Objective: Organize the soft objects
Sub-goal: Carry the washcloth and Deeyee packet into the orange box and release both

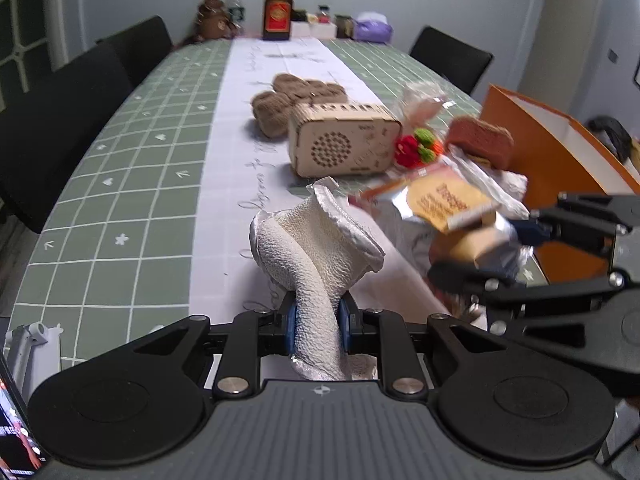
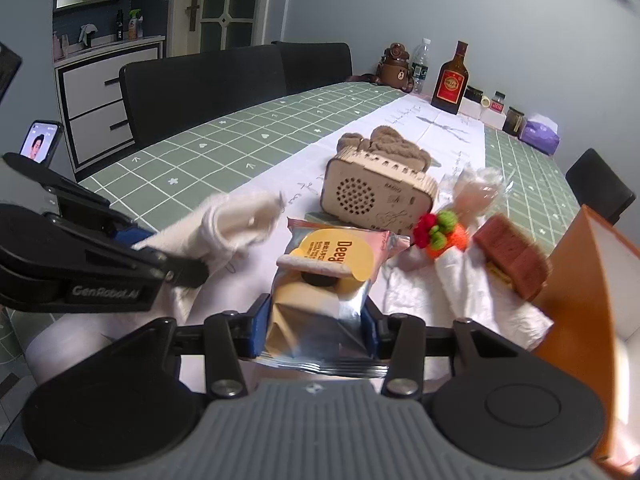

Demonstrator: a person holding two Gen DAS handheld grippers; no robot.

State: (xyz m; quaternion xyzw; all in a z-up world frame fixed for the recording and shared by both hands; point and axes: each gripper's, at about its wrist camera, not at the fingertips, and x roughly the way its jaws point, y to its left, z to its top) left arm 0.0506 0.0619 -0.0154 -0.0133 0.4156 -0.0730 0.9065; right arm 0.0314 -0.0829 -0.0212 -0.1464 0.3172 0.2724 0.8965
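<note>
Flanking wooden radio [image 1: 345, 141] — knit toy [image 1: 416, 147] | orange box [image 1: 552, 148] right

**What I can't make out from here**

From the left wrist, the snack packet [image 1: 452, 204] beside the wooden radio [image 1: 344, 140] is smeared by motion; I read only part of its print. The orange box [image 1: 560, 152] right of the radio runs off the frame edge. Behind the radio, the brown knitted pile [image 2: 384, 140] is partly hidden. The far jars' [image 2: 514, 120] labels are too small.
</note>
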